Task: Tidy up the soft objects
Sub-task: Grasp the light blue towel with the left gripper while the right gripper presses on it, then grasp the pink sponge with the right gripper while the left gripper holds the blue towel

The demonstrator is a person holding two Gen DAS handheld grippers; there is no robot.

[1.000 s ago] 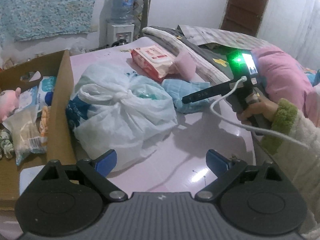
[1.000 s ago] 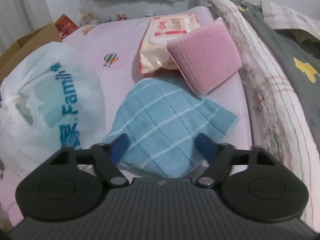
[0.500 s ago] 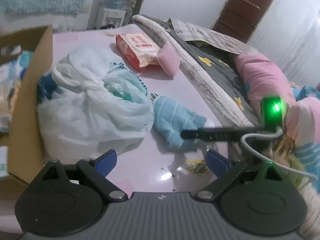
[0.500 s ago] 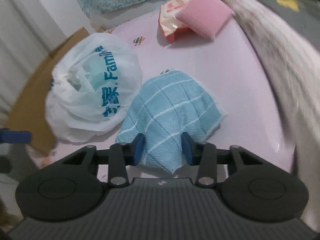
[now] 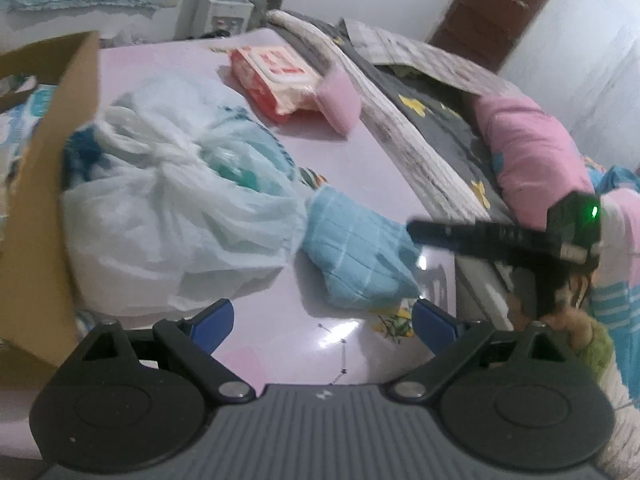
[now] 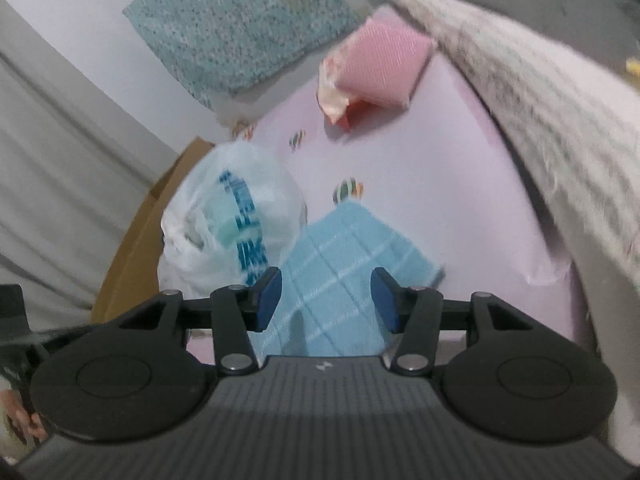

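Right hand-held gripper (image 6: 326, 300) jaws are opening around the cloth (image 6: 340, 280) beside the bag (image 6: 224, 236); left hand-held gripper (image 5: 324, 320) gapes empty.

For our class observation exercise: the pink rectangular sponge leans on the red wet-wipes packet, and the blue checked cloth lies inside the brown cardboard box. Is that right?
One detail is wrong. The pink rectangular sponge does lean on the red wet-wipes packet, but the blue checked cloth lies on the pink tabletop beside the white plastic bag, outside the brown cardboard box. The left wrist view shows it.
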